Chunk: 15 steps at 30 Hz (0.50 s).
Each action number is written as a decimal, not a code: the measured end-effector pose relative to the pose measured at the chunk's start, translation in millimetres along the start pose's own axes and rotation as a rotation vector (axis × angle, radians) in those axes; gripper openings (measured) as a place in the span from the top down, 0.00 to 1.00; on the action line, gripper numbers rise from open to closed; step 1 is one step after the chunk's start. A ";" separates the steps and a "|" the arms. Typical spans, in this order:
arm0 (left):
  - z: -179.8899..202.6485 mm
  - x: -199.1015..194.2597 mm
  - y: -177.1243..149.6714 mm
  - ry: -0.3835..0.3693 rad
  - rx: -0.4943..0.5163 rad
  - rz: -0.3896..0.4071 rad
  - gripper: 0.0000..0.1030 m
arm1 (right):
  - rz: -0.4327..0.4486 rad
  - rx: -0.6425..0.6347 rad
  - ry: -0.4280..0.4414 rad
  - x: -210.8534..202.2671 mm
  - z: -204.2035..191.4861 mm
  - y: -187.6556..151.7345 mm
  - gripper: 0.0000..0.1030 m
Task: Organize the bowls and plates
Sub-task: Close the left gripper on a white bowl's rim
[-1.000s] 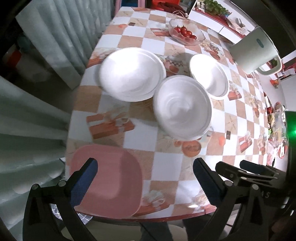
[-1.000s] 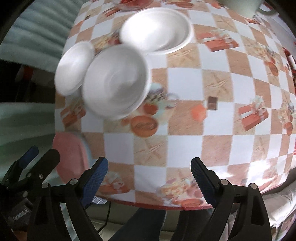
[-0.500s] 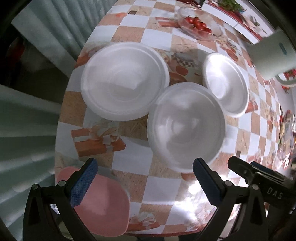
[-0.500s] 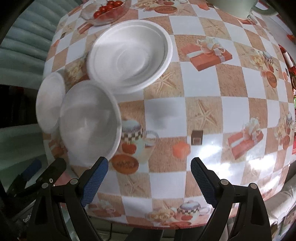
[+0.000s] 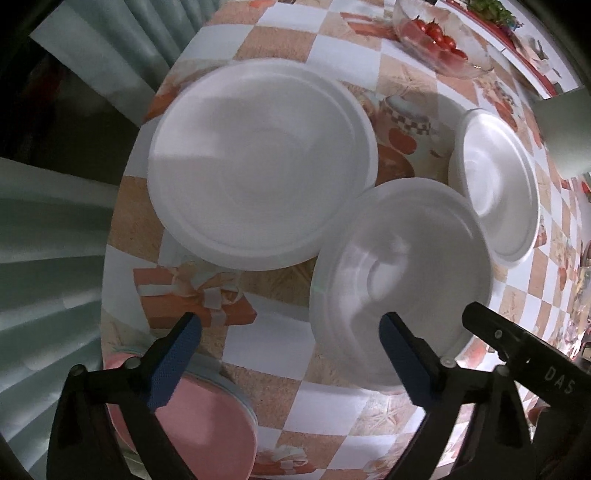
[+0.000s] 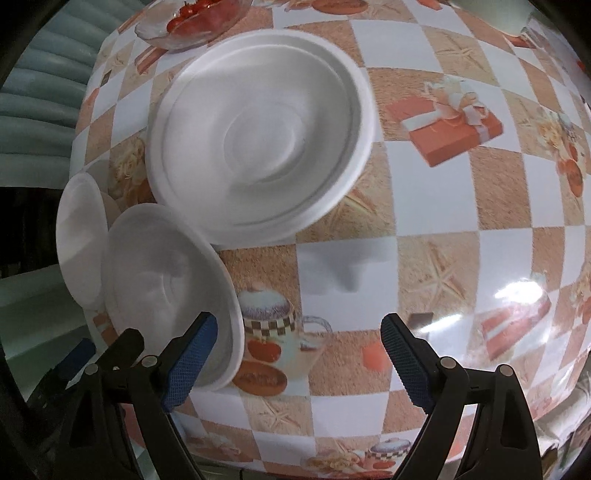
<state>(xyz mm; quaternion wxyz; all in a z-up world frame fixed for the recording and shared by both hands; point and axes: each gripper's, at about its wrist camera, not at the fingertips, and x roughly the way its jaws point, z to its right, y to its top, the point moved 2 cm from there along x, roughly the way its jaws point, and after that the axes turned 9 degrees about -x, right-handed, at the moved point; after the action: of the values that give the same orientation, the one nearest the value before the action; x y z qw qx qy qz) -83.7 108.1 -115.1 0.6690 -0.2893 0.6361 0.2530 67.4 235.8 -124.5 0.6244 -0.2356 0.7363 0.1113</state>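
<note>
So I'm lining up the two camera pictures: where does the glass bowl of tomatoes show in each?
Left wrist: the glass bowl of tomatoes sits at the top right, beyond the white dishes.
Right wrist: it is at the top left edge, partly cut off.
Shared landmark: the middle white bowl.

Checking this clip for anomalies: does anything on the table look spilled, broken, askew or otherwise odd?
Nothing stands out. The three white bowls sit upright and look intact, the pink plate lies flat at the table edge, and the tomatoes stay in their glass dish. No spill shows.
</note>
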 end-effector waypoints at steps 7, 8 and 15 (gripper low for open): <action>10.9 14.6 -0.9 -0.029 -0.003 -0.046 0.24 | -0.034 -0.023 0.049 17.3 -7.7 6.1 0.44; 12.6 16.5 -1.6 -0.034 -0.005 -0.051 0.26 | -0.038 -0.027 0.057 19.4 -8.8 6.6 0.50; 33.3 25.7 -10.6 -0.065 0.024 -0.068 0.53 | -0.038 -0.052 0.079 26.5 -12.6 4.1 0.65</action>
<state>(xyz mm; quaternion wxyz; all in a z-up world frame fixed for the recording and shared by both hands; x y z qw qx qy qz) -51.1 123.4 -139.3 0.7009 -0.2946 0.6068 0.2317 51.6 228.1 -148.3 0.5904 -0.2700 0.7527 0.1092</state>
